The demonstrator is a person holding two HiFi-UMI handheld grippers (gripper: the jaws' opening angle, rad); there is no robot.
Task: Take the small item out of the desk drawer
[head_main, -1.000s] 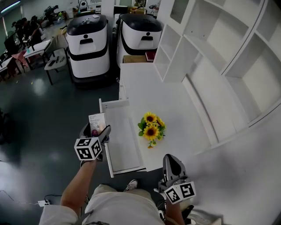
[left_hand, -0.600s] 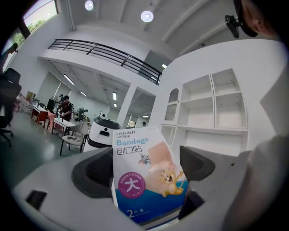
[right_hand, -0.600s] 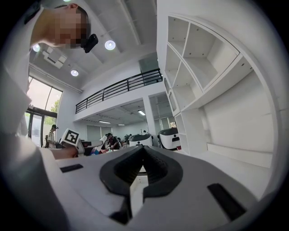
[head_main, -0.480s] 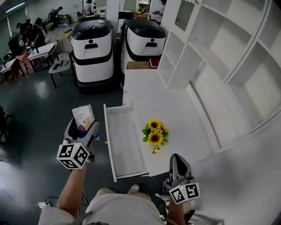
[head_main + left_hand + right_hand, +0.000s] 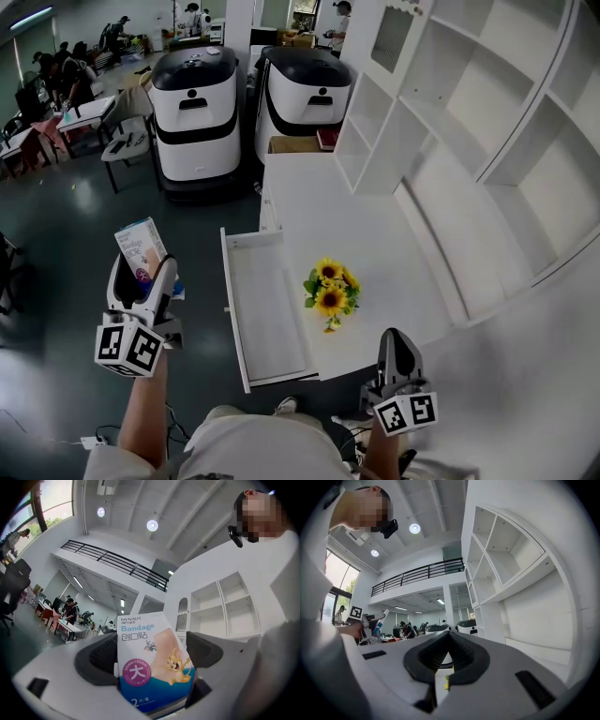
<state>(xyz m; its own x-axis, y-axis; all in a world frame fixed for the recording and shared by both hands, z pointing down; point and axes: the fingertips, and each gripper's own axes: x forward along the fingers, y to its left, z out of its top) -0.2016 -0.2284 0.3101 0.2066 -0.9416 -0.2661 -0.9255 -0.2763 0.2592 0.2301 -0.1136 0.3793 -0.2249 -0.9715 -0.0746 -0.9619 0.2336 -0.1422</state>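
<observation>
Blue-and-white bandage box [image 5: 152,660] is clamped between the jaws of my left gripper [image 5: 141,274], upright, its printed face towards that gripper's camera. I hold it above the dark floor [image 5: 66,225], left of the open desk drawer [image 5: 267,314] and apart from it. My right gripper [image 5: 394,349] has its jaws pressed together on nothing, low by the white desk [image 5: 309,202] at its near edge. Sunflowers [image 5: 328,289] lie on the desk just right of the drawer.

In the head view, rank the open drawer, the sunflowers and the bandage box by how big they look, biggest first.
1. open drawer, clearly largest.
2. sunflowers and bandage box look about alike. The box is held up, perhaps nearer the camera, so I won't rank them.
</observation>
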